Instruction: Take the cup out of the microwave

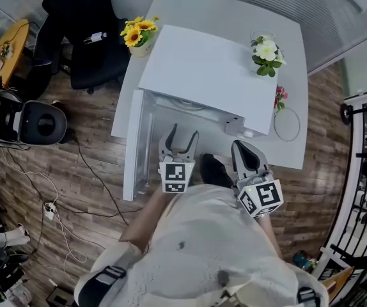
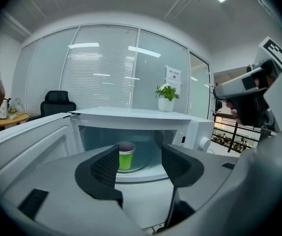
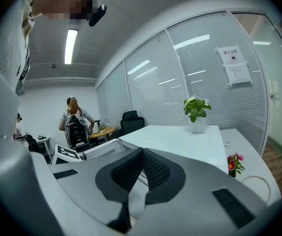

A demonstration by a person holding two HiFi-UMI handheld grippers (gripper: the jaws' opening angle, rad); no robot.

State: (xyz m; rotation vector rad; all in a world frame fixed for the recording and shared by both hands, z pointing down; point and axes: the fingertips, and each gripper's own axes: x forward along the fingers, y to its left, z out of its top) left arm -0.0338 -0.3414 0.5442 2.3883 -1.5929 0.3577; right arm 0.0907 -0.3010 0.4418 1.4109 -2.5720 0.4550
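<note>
The white microwave [image 1: 209, 69] stands on a white table [image 1: 260, 18] with its door [image 1: 132, 146] swung open to the left. In the left gripper view a green cup [image 2: 126, 157] with a greyish rim stands upright on the turntable inside the cavity. My left gripper [image 2: 140, 162] is open in front of the opening, short of the cup, and its left pad hides the cup's left side. From above, the left gripper [image 1: 183, 133] sits just outside the cavity. My right gripper [image 1: 240, 146] is shut with nothing in it, beside the microwave's front right corner.
Yellow flowers [image 1: 139, 34] stand at the microwave's back left, a white-flowered plant [image 1: 266, 55] at its right, small red flowers [image 1: 280, 96] nearer. An office chair [image 1: 81, 43] and floor cables [image 1: 55, 210] lie left. A person [image 3: 74, 122] sits far behind.
</note>
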